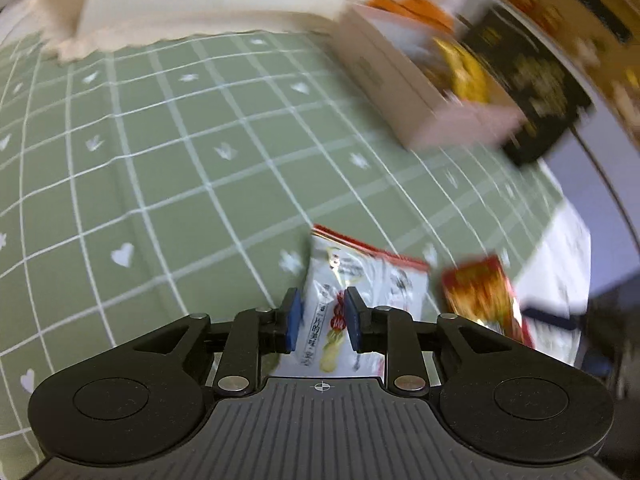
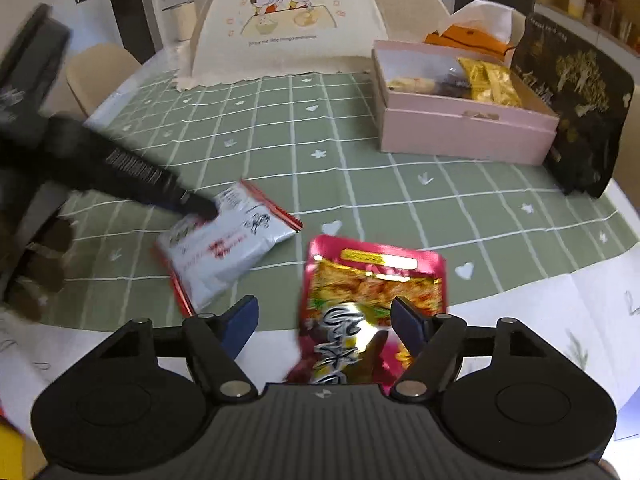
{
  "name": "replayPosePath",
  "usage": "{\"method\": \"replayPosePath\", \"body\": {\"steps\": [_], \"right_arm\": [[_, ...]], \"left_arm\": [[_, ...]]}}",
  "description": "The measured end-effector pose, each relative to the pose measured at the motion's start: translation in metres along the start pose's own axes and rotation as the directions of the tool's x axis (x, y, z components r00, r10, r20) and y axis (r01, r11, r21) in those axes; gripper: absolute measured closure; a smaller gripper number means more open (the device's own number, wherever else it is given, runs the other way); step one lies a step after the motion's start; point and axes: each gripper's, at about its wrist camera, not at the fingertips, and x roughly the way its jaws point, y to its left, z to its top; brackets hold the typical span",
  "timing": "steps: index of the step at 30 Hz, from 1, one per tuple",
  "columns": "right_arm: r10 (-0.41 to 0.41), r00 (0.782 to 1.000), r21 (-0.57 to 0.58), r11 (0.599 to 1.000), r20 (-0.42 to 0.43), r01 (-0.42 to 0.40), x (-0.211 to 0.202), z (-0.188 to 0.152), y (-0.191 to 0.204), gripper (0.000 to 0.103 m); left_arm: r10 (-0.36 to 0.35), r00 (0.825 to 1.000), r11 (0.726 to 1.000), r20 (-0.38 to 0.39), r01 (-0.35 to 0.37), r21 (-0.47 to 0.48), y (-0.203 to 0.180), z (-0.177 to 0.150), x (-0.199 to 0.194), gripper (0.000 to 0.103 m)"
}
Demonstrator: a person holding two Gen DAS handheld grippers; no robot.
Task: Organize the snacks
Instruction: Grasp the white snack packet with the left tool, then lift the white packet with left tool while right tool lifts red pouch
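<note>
A white and silver snack packet (image 1: 360, 272) with red edges lies flat on the green checked tablecloth (image 1: 160, 160). My left gripper (image 1: 322, 318) points down over its near end. The blue pads stand slightly apart with the packet showing between them, not pinched. In the right wrist view, the left gripper (image 2: 204, 210) has its tip on that white packet (image 2: 224, 252). A red snack packet (image 2: 372, 280) lies between the wide jaws of my right gripper (image 2: 324, 320). The right pad is at the packet's edge and the left pad stands clear of it. The same red packet (image 1: 480, 300) appears in the left wrist view.
A pink open box (image 2: 464, 132) holding yellow and other snacks stands at the back right, also visible as the pink box (image 1: 400, 92). A black printed bag (image 2: 576, 112) leans beside it. A cream cartoon board (image 2: 288, 20) stands at the back. The cloth's front edge is near the packets.
</note>
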Motion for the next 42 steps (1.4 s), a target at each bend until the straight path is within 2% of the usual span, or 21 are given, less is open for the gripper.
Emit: {"method": "replayPosePath", "body": {"steps": [4,7,9,10,12,13,14,15,16,18,20,22,24,26,29,31,33,35,37,38,42], "right_arm": [[-0.07,0.997,-0.005,0.998,0.029,0.07,-0.01,-0.007,-0.018,0.029],[-0.114,0.993,0.034,0.993,0.03,0.113,-0.018,-0.014,-0.038,0.029],[-0.129,0.991,0.066,0.99,0.028,0.127,-0.022,-0.016,-0.051,0.029],[-0.136,0.99,0.081,0.988,0.033,0.133,-0.026,-0.017,-0.057,0.029],[-0.15,0.987,0.098,0.985,0.05,0.145,-0.033,-0.02,-0.066,0.029],[-0.159,0.986,0.109,0.982,0.059,0.152,-0.037,-0.021,-0.069,0.029],[-0.162,0.985,0.12,0.981,0.064,0.154,-0.039,-0.021,-0.072,0.029],[-0.162,0.985,0.129,0.98,0.064,0.153,-0.04,-0.022,-0.073,0.029],[-0.162,0.985,0.138,0.979,0.062,0.152,-0.041,-0.024,-0.075,0.029],[-0.166,0.985,0.147,0.977,0.056,0.156,-0.042,-0.027,-0.076,0.029],[-0.159,0.986,0.149,0.977,0.05,0.15,-0.044,-0.033,-0.073,0.029],[-0.14,0.989,0.15,0.98,0.04,0.132,-0.043,-0.038,-0.069,0.029],[-0.117,0.993,0.15,0.982,0.031,0.111,-0.041,-0.039,-0.063,0.029],[-0.08,0.997,0.148,0.986,0.021,0.076,-0.038,-0.037,-0.056,0.029],[-0.024,1.0,0.146,0.989,-0.01,0.025,-0.027,-0.032,-0.045,0.028],[-0.032,0.999,0.129,0.991,-0.029,0.036,-0.016,-0.028,-0.038,0.028],[-0.052,0.998,0.114,0.992,-0.038,0.057,-0.007,-0.024,-0.033,0.025],[-0.052,0.997,0.123,0.991,-0.05,0.058,0.0,-0.018,-0.032,0.024],[-0.038,0.996,0.145,0.988,-0.078,0.049,0.011,-0.012,-0.033,0.021],[-0.028,0.995,0.162,0.986,-0.098,0.043,0.017,-0.01,-0.034,0.015],[-0.094,0.99,0.138,0.984,-0.109,0.109,0.028,-0.005,-0.023,0.011]], "left_arm": [[0.137,0.986,0.981,0.096,-0.148,0.127,-0.036,-0.015,-0.022,0.075],[0.152,0.985,0.964,0.082,-0.166,0.208,-0.068,-0.021,-0.014,0.073],[0.208,0.977,0.927,0.057,-0.215,0.306,-0.088,-0.026,0.003,0.072],[0.234,0.969,0.902,0.078,-0.246,0.355,-0.099,-0.03,0.008,0.072],[0.234,0.969,0.885,0.072,-0.243,0.396,-0.109,-0.032,0.013,0.069],[0.218,0.974,0.887,0.059,-0.223,0.403,-0.113,-0.031,0.015,0.051],[0.192,0.981,0.892,0.038,-0.191,0.41,-0.115,-0.031,0.018,0.04],[0.164,0.986,0.899,0.019,-0.157,0.408,-0.115,-0.03,0.02,0.025],[0.14,0.99,0.909,0.004,-0.13,0.395,-0.113,-0.028,0.019,0.023],[0.131,0.991,0.926,0.022,-0.131,0.354,-0.106,-0.025,0.011,0.03],[0.181,0.981,0.928,0.075,-0.196,0.318,-0.096,-0.022,0.003,0.031],[0.229,0.973,0.931,0.042,-0.231,0.284,-0.079,-0.016,0.009,0.031],[0.197,0.98,0.956,-0.015,-0.189,0.224,-0.063,-0.009,0.018,0.022],[0.137,0.988,0.98,-0.068,-0.125,0.157,-0.052,-0.003,0.025,0.021],[0.141,0.988,0.973,-0.067,-0.126,0.191,-0.06,-0.003,0.032,0.013],[0.162,0.984,0.962,-0.067,-0.143,0.234,-0.068,-0.004,0.036,0.008],[0.178,0.982,0.954,-0.064,-0.156,0.256,-0.072,-0.004,0.039,0.008],[0.167,0.984,0.956,-0.06,-0.147,0.253,-0.07,-0.003,0.039,0.009],[0.157,0.987,0.958,-0.043,-0.141,0.249,-0.065,-0.003,0.033,0.022],[0.149,0.988,0.959,-0.038,-0.135,0.248,-0.062,-0.002,0.03,0.021],[0.066,0.996,0.979,-0.057,-0.053,0.195,-0.048,0.002,0.026,0.021]]}}
